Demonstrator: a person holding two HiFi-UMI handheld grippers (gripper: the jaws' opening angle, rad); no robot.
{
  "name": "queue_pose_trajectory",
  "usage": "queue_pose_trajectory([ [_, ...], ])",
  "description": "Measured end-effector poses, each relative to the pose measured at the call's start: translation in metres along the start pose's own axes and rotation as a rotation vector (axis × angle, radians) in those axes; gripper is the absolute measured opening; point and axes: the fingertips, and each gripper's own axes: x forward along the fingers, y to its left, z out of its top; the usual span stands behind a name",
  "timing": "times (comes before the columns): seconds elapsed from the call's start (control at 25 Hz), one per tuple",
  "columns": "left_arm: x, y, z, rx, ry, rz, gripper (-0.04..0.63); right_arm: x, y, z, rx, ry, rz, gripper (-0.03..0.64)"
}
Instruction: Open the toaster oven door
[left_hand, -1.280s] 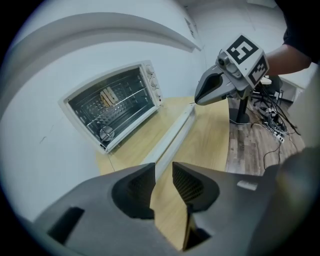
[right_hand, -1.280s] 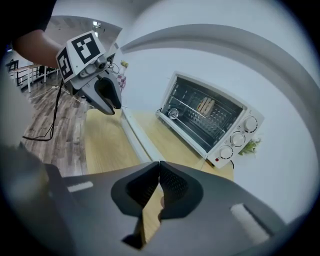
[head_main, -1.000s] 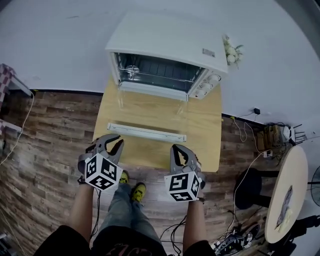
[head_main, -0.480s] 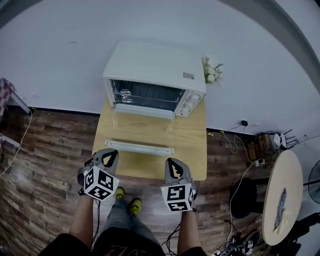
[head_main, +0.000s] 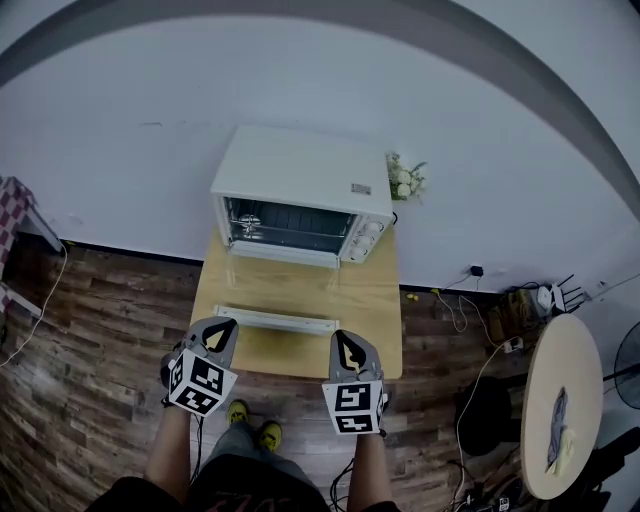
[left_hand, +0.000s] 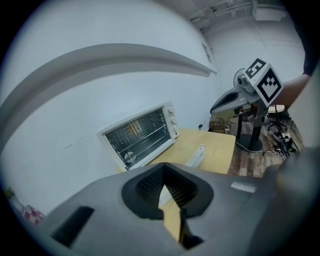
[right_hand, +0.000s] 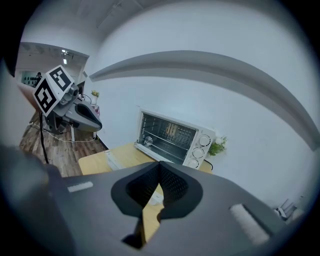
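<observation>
Sitting at the bench (head_main: 382, 335) far edge, toaster oven (head_main: 300, 190) has its door (head_main: 272, 319) down flat. Both pinched together, empty, off the near edge: left tool (head_main: 222, 328), right tool (head_main: 343, 342). Risk: a low swing clips the door, bouncing it up or tipping the toaster oven.
</observation>
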Motion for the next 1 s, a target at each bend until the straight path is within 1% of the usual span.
queue_pose_trajectory([
  [0.16,-0.011,0.008,0.006,-0.056,-0.029,0.024,-0.002,-0.009,-0.005,0.014,-0.004,-0.025,-0.032,0.008],
  [0.44,-0.032,0.022,0.020,-0.089,-0.089,0.050,-0.002,-0.022,-0.011,0.033,0.047,-0.082,-0.059,0.008],
  [0.64,-0.053,0.035,0.042,-0.108,-0.169,0.096,0.000,-0.031,-0.012,0.047,0.061,-0.108,-0.057,0.008],
  [0.8,-0.070,0.042,0.058,-0.122,-0.229,0.111,0.000,-0.038,-0.015,0.059,0.065,-0.129,-0.064,0.008],
  [1.0,-0.090,0.051,0.075,-0.157,-0.298,0.141,0.000,-0.053,-0.024,0.071,0.110,-0.161,-0.081,0.008],
])
